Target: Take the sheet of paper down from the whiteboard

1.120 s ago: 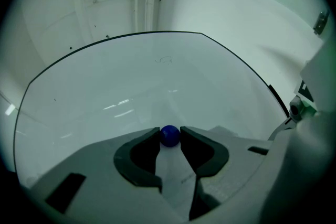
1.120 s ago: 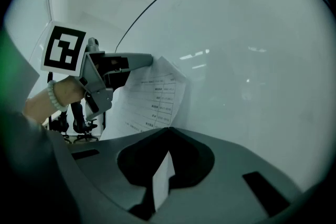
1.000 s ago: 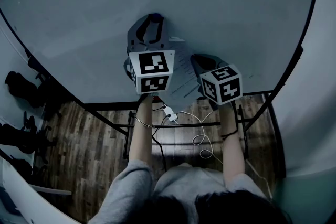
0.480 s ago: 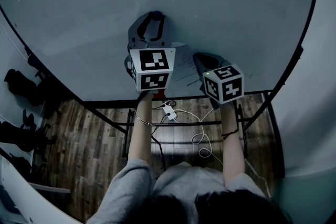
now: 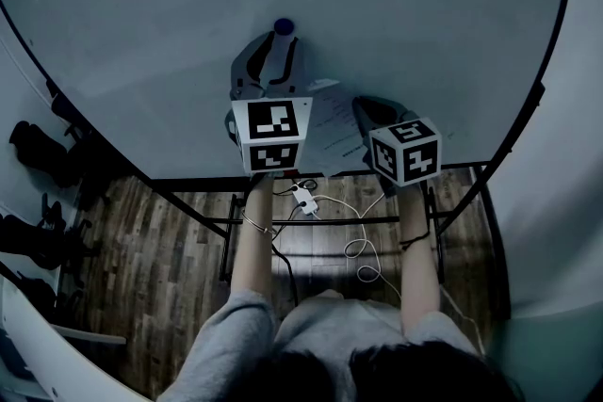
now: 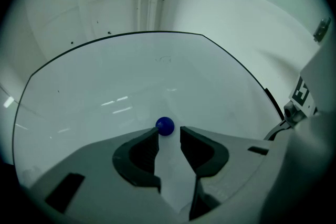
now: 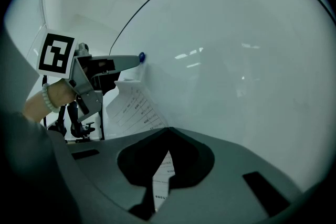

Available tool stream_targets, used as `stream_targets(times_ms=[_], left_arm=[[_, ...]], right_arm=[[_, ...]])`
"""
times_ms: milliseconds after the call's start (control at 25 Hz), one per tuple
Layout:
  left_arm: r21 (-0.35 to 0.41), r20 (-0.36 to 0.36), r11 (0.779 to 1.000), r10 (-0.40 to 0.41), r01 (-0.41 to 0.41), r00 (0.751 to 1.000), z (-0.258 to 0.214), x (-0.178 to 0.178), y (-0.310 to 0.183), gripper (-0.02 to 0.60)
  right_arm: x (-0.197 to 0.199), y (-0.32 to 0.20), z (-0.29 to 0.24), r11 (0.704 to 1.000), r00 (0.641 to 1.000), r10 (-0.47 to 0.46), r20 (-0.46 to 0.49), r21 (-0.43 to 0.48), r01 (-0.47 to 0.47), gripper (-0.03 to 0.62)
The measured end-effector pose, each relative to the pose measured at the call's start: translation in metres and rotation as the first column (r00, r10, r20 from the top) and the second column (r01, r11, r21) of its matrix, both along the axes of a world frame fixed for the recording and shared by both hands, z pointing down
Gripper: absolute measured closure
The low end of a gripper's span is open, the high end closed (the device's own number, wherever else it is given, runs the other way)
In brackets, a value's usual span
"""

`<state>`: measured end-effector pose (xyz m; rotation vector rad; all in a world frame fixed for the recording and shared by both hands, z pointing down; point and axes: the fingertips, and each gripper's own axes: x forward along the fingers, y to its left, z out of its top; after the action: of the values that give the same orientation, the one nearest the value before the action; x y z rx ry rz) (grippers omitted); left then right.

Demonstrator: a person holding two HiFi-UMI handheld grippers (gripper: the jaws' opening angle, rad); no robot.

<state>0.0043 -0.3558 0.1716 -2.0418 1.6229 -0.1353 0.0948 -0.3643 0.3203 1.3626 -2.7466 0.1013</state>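
Magnet (image 6: 164,126) just beyond tips of left tongs (image 6: 169,136), parted and holding nothing; right tongs (image 7: 168,132) pinched on sheet of paper (image 7: 134,107) running up-left from them.

Your right gripper (image 7: 167,132) has its dark jaws pressed together on the printed white sheet of paper (image 7: 134,106), which curls away from the glossy whiteboard (image 7: 236,60). Your left gripper (image 7: 137,59) has its tip at the small round blue magnet (image 7: 142,56) above the sheet.
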Motion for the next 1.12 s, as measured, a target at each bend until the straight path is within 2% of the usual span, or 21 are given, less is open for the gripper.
stream_targets(times_ms=[560,800,1120], left_arm=[[-0.123,-0.104,0.992,0.008,-0.021,0.995,0.042,-0.018,0.012,0.483],[-0.186,-0.145,0.982,-0.002,-0.025,0.989,0.066,-0.029,0.024,0.555],[-0.249,-0.199,0.968,-0.033,-0.018,0.979,0.091,-0.051,0.037,0.575]], right_arm=[[0.025,0.005,0.019,0.999,0.999,0.038,0.018,-0.023,-0.037,0.594],[0.03,0.012,0.028,0.998,0.998,0.05,0.034,-0.031,-0.049,0.594],[0.032,0.02,0.04,0.998,0.998,0.053,0.046,-0.048,-0.051,0.594]])
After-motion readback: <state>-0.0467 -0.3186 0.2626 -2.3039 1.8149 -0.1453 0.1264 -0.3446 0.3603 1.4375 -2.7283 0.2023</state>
